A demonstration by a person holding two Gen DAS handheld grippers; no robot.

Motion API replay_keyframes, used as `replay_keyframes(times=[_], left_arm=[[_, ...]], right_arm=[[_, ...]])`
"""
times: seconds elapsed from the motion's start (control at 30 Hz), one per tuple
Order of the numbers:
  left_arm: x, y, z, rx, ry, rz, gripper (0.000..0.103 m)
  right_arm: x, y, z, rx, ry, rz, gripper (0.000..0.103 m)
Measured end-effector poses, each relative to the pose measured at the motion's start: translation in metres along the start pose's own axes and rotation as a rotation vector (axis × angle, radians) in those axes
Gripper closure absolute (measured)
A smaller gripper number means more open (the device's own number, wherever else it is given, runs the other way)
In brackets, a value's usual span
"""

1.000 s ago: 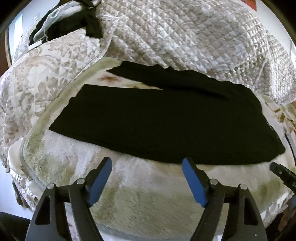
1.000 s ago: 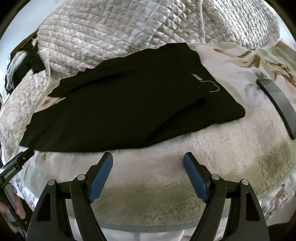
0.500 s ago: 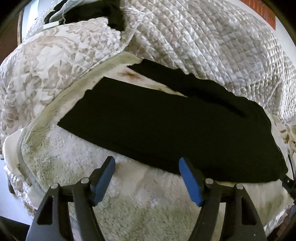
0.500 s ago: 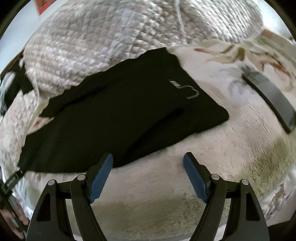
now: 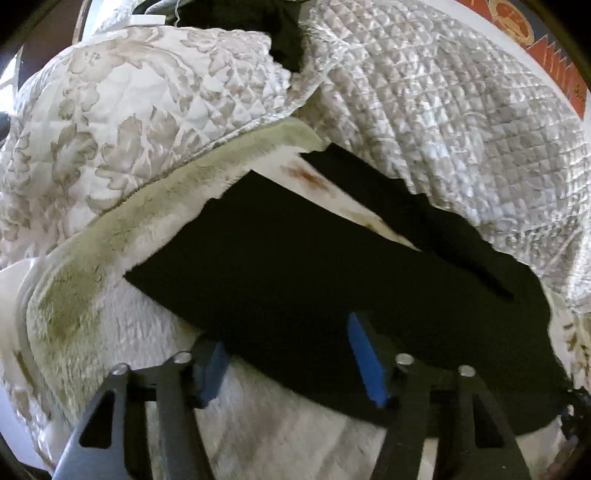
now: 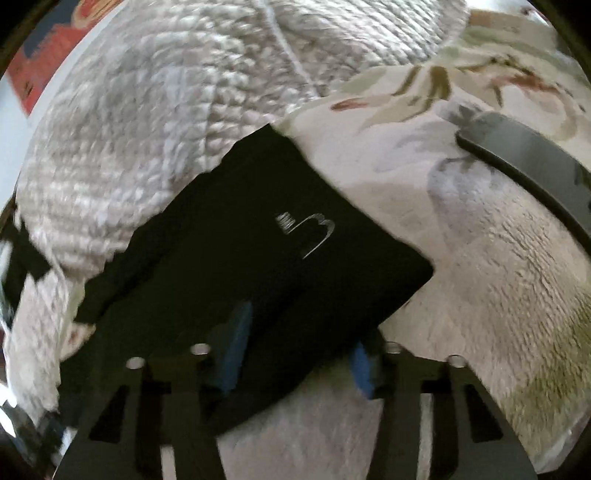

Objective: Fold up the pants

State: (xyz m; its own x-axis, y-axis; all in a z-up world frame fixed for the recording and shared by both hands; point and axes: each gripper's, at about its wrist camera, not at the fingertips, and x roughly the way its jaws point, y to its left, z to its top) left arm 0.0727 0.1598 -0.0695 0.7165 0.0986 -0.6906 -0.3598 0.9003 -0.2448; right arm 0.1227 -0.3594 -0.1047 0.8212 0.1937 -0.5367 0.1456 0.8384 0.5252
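Black pants [image 5: 332, 280] lie flat on a fluffy cream blanket [image 5: 110, 295], legs pointing left and far. My left gripper [image 5: 288, 354] is open, its blue pads straddling the near edge of a pant leg. In the right wrist view the waist end of the pants [image 6: 280, 266] shows a small white logo [image 6: 310, 232]. My right gripper [image 6: 299, 350] is open, with its pads over the near edge of the waist end.
A quilted grey-white comforter [image 5: 443, 110] is heaped behind the pants and a floral quilt [image 5: 129, 110] lies at the left. A dark flat strap-like object [image 6: 524, 162] lies on the blanket at the right. Dark clothing [image 5: 280, 33] sits at the far top.
Both grippers have moved forward and down from the bare blanket to the near edge of the pants. Both have stayed open.
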Motion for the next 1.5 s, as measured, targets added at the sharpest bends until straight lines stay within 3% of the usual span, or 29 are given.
replay_keyframes(times=[0.07,0.1,0.13,0.17,0.23,0.3,0.5,0.67,0.83,0.97,1.07,1.13,1.23,1.33,1.43,1.5], left_arm=[[0.003,-0.001,0.003,0.005,-0.002,0.008,0.044],[0.005,-0.001,0.005,0.009,0.0,0.013,0.049],[0.007,-0.001,0.007,0.009,0.003,0.029,0.06],[0.008,0.001,0.009,0.003,0.003,0.046,0.066],[0.01,0.009,0.012,-0.023,0.004,0.053,0.095],[0.008,0.016,0.015,-0.052,0.021,0.031,0.099],[-0.025,0.016,0.013,-0.023,0.027,0.021,0.099],[-0.056,0.033,0.004,0.003,0.019,0.001,0.099],[-0.062,0.048,-0.021,0.034,0.064,0.014,0.099],[-0.066,0.052,-0.03,0.05,0.074,0.014,0.099],[-0.061,0.051,-0.034,0.075,0.103,0.031,0.098],[-0.066,0.052,-0.035,0.077,0.095,0.058,0.092],[-0.08,0.054,-0.03,0.091,0.047,0.133,0.081],[-0.093,0.058,-0.019,0.088,-0.02,0.214,0.076],[-0.1,0.047,-0.01,0.106,-0.058,0.186,0.065],[-0.099,0.033,-0.01,0.132,-0.057,0.114,0.059]], right_arm=[[0.002,-0.005,0.004,0.025,-0.003,0.005,0.069],[0.003,-0.006,0.006,0.032,-0.003,0.009,0.074],[0.004,-0.007,0.008,0.031,-0.005,0.009,0.084],[0.005,-0.007,0.009,0.033,-0.001,0.016,0.085],[0.003,-0.007,0.008,0.032,0.0,0.023,0.088],[-0.004,-0.005,0.01,0.032,-0.006,0.038,0.09],[-0.046,-0.001,0.013,0.021,-0.028,0.078,0.092],[-0.083,-0.022,-0.002,0.041,-0.004,0.068,0.093],[-0.081,-0.043,-0.03,0.059,0.072,-0.001,0.093],[-0.086,-0.043,-0.032,0.038,0.061,-0.01,0.092],[-0.076,-0.04,-0.033,-0.008,0.119,-0.064,0.085],[-0.083,-0.043,-0.034,0.001,0.11,-0.085,0.072],[-0.109,-0.046,-0.031,-0.018,0.038,-0.16,0.07],[-0.136,-0.046,-0.023,-0.042,-0.062,-0.245,0.07],[-0.15,-0.034,-0.017,-0.085,-0.135,-0.246,0.07],[-0.14,-0.015,-0.02,-0.173,-0.103,-0.173,0.07]])
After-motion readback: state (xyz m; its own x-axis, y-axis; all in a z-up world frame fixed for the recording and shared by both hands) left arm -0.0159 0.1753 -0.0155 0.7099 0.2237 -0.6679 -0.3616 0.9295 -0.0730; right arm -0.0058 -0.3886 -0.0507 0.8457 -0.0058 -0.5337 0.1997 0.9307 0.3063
